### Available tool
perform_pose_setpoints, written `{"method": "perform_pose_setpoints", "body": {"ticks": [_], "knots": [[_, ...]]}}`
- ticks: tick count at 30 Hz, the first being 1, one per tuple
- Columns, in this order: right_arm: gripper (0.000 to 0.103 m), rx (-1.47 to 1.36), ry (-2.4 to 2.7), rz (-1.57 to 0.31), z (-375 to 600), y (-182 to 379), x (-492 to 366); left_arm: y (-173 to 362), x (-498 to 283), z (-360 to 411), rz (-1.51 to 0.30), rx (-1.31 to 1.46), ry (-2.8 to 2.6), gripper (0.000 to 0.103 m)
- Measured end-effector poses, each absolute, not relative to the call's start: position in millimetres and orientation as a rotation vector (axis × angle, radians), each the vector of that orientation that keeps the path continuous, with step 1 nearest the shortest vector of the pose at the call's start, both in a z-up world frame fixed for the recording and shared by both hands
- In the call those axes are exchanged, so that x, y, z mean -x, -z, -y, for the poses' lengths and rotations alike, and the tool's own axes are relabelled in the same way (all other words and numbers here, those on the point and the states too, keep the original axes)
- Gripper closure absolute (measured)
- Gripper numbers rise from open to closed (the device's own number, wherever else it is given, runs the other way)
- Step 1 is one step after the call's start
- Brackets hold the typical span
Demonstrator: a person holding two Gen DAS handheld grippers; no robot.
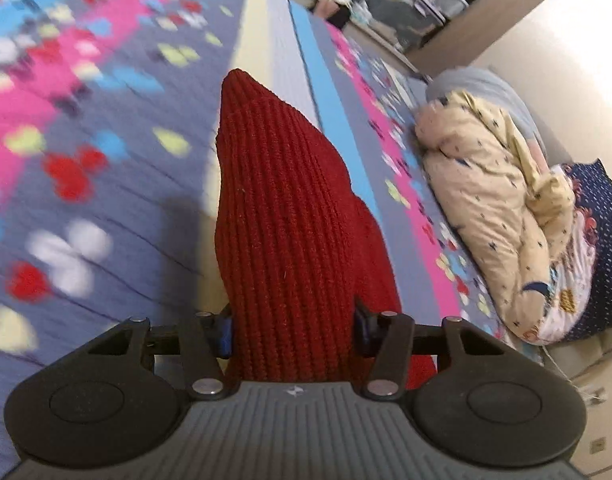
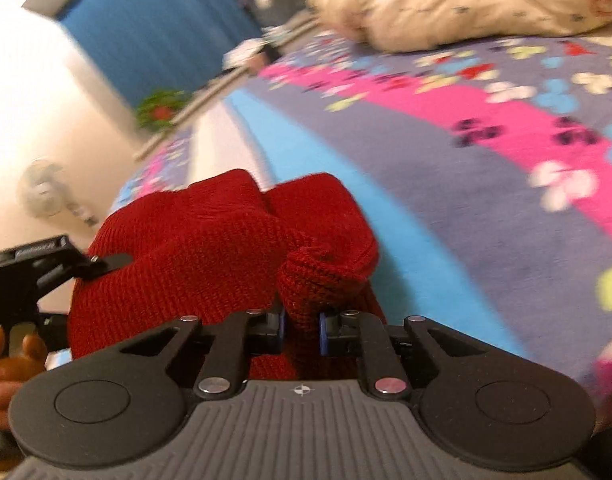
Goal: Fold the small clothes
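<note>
A red ribbed knit garment [image 1: 282, 216] hangs between both grippers above the bed. My left gripper [image 1: 292, 330] is shut on a broad fold of it, and the cloth stretches away from the fingers. In the right wrist view my right gripper [image 2: 302, 330] is shut on a bunched edge of the same red garment [image 2: 210, 248]. The left gripper's body [image 2: 30, 276] and the hand holding it show at the left of that view, pressed against the garment. The fingertips of both grippers are hidden by the cloth.
A grey, pink and blue patterned bedsheet [image 1: 106, 184] lies below, also in the right wrist view [image 2: 485, 168]. A cream star-print quilt [image 1: 497, 208] is heaped at the bed's side, next to a dark blue pillow [image 1: 601, 248]. A shelf with bags [image 1: 425, 4] stands beyond.
</note>
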State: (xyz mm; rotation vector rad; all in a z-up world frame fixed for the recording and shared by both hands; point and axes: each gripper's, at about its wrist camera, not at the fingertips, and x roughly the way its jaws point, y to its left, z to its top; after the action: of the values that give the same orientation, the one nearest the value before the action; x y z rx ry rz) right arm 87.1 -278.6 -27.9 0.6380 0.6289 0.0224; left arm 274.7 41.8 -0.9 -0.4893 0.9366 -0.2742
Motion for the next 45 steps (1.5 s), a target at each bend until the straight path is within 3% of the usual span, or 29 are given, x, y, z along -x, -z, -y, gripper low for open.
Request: {"method": "perform_pose_setpoints", "body": {"ticks": [5,10,13,21,24,27,32,37,40,42,45], "knots": [[0.088,-0.646,-0.274,-0.625,239.8,21.5,-100.6,-13.2,-270.3,-124.1,-0.937,0.491,0.192,0.043],[0.087,-0.648,-0.339,-0.785,218.5,44.8,-114.5,9.4,-260.4,-180.6,-1.047,0.539,0.014,0.038],[0.085,-0.647,-0.336,-0.842,212.1,54.8,-114.2,-3.1,-235.9,-193.1,-0.981,0.48,-0.007,0.037],[0.086,-0.561,-0.325,-0.809,203.4,46.5,-99.0,-11.8,-168.7,-169.5,-0.867,0.285,0.244,0.037],[0.085,-0.528,-0.307,-0.859,202.6,52.4,-98.8,44.6,-162.2,-137.3,-1.049,0.036,0.21,0.035],[0.084,-0.547,-0.304,-0.907,205.8,54.8,-99.4,39.1,-162.9,-132.6,-1.048,0.037,0.219,0.036],[0.062,-0.429,-0.262,-0.812,205.9,17.4,-89.7,26.5,-159.1,-154.2,-1.033,0.153,0.19,0.035],[0.061,-0.327,-0.212,-0.704,200.4,-15.2,-91.6,10.0,-161.6,-169.5,-0.957,0.195,0.128,0.035],[0.054,-0.34,-0.221,-0.717,190.0,-22.3,-119.6,3.6,-167.8,-178.4,-0.926,0.216,0.084,0.035],[0.044,-0.371,-0.237,-0.741,181.6,-21.4,-145.1,2.6,-171.2,-183.5,-0.914,0.23,0.057,0.035],[0.044,-0.429,-0.208,-0.77,170.4,-10.7,-181.1,5.6,-175.8,-191.2,-0.924,0.259,0.022,0.035]]}}
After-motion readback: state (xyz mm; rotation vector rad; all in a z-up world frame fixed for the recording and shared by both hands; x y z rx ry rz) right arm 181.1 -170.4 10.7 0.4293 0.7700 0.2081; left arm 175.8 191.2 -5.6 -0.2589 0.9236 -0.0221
